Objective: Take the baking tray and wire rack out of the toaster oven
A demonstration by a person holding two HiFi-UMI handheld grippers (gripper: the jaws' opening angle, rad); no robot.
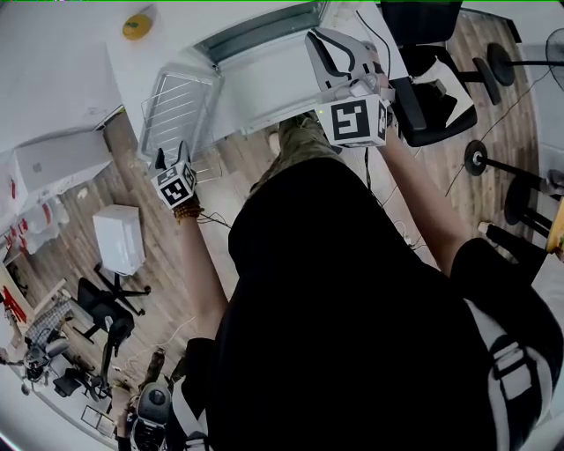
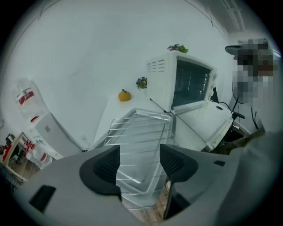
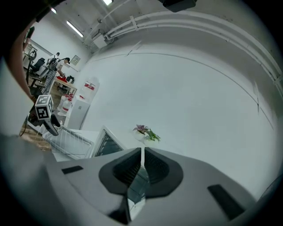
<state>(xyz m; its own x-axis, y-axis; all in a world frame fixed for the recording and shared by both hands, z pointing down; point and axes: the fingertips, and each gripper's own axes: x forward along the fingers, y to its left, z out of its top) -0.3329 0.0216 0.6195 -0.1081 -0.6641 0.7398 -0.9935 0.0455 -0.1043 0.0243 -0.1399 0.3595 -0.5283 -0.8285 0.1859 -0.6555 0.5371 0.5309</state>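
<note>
The white toaster oven [image 1: 264, 84] stands on the white table [image 1: 53, 79] with its door [image 2: 204, 123] folded down. Left of it a wire rack [image 1: 181, 104] rests on the baking tray [image 2: 146, 176], with their near end past the table's edge. My left gripper [image 1: 172, 158] hovers at that near end, open, and the rack [image 2: 141, 132] shows between its pads untouched. My right gripper [image 1: 324, 48] is up by the oven's right side, shut, with nothing seen in it. In the right gripper view its jaws [image 3: 142, 165] meet above the oven [image 3: 106, 145].
An orange fruit [image 1: 137, 25] lies at the table's back. A small potted plant [image 3: 146, 131] sits on the oven. White boxes [image 1: 48, 163] stand at the left and a white box [image 1: 119, 238] on the wooden floor. An office chair [image 1: 432, 97] stands to the right.
</note>
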